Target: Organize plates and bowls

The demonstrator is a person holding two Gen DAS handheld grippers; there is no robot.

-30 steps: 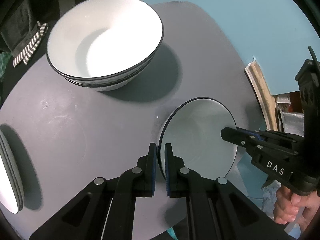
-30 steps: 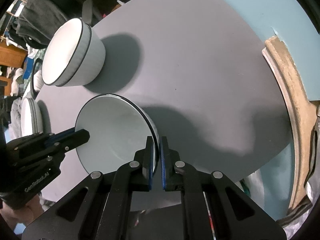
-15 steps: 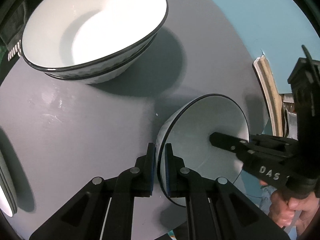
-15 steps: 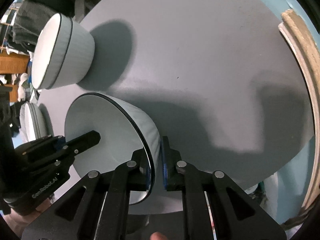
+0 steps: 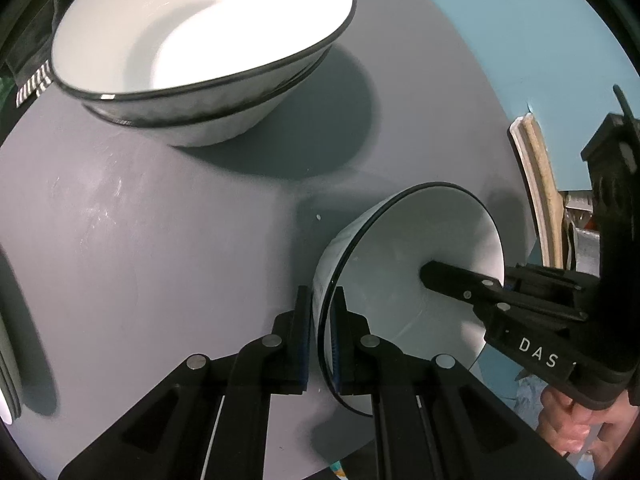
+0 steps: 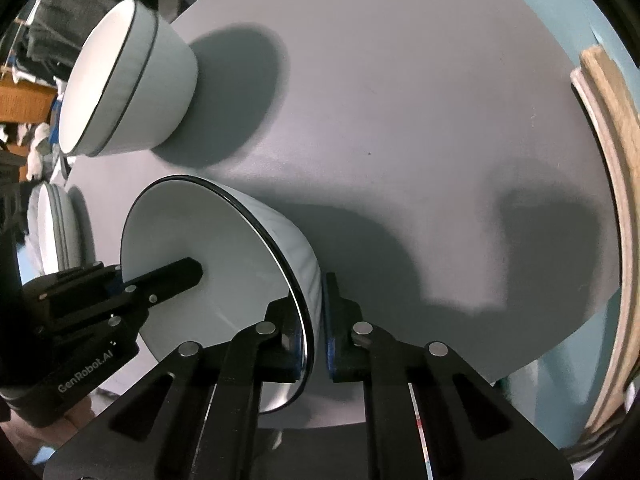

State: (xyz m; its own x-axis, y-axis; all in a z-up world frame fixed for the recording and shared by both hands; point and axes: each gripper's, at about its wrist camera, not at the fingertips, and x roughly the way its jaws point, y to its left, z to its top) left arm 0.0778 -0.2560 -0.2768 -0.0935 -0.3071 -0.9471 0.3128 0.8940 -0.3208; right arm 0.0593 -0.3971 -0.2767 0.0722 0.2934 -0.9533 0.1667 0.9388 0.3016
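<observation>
A white bowl with a black rim point(image 5: 404, 264) point(image 6: 224, 256) hangs over the round grey table point(image 5: 140, 240) point(image 6: 400, 120), held from both sides. My left gripper point(image 5: 322, 344) is shut on its near rim in the left wrist view. On the opposite rim my right gripper point(image 6: 314, 332) is shut too; it also shows in the left wrist view as the black tool point(image 5: 496, 292) reaching into the bowl. Two stacked white bowls point(image 5: 200, 40) point(image 6: 128, 84) stand further back on the table. A stack of white plates point(image 6: 56, 232) point(image 5: 8, 392) sits at the table's left edge.
A wooden curved frame point(image 6: 608, 200) point(image 5: 536, 184) stands past the table's right edge, against a blue floor. Dark clothing and clutter point(image 6: 52, 12) lie beyond the stacked bowls. A hand point(image 5: 576, 420) grips the right tool's handle.
The held bowl came closer to the stacked bowls and sank slightly towards the table. Both grippers stayed shut on its rim. The stacked bowls loom larger in the left wrist view.
</observation>
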